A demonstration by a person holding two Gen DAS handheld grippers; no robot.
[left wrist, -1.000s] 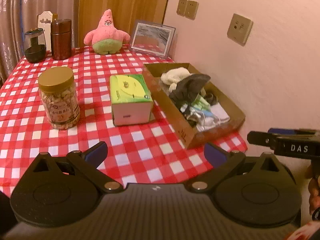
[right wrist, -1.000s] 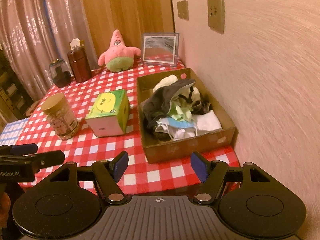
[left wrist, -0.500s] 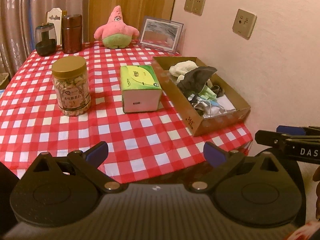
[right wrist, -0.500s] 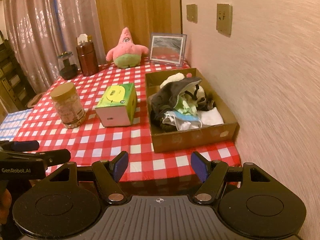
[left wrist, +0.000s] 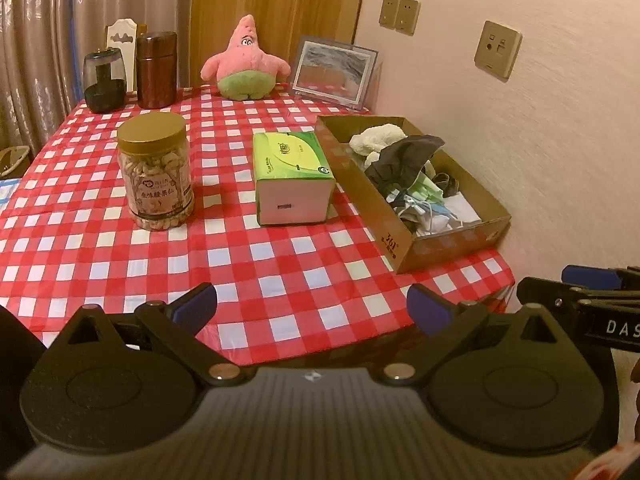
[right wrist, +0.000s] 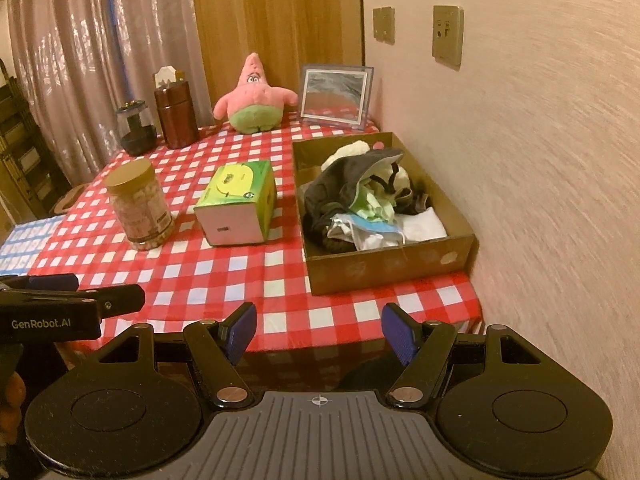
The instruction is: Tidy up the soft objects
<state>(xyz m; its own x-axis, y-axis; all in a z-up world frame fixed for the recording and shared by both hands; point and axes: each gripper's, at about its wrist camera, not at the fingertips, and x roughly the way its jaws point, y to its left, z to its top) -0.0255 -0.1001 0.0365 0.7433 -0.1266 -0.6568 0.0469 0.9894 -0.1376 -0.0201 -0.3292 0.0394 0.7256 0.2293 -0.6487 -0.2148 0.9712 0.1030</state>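
Note:
A brown cardboard box (left wrist: pixel 404 240) (right wrist: pixel 384 268) sits at the table's right side by the wall, holding a heap of soft things: a dark cloth (left wrist: pixel 404 160) (right wrist: pixel 340 184), a white fluffy piece (left wrist: pixel 378 138), green and white cloths (right wrist: pixel 376 208). A pink star plush (left wrist: pixel 244 64) (right wrist: pixel 254 98) stands at the back. My left gripper (left wrist: pixel 312 306) is open and empty, hanging off the table's near edge. My right gripper (right wrist: pixel 318 330) is open too, nothing between its fingers, in front of the box. Each gripper shows at the other view's side edge.
On the red checked tablecloth (left wrist: pixel 248 264) stand a green tissue box (left wrist: pixel 292 176) (right wrist: pixel 238 204), a jar of nuts (left wrist: pixel 156 172) (right wrist: pixel 138 204), a brown canister (left wrist: pixel 156 68), a dark grinder (left wrist: pixel 104 80) and a picture frame (left wrist: pixel 334 70). The wall runs along the right.
Both views show the table farther off and lower in frame than a second ago. Both grippers stay open.

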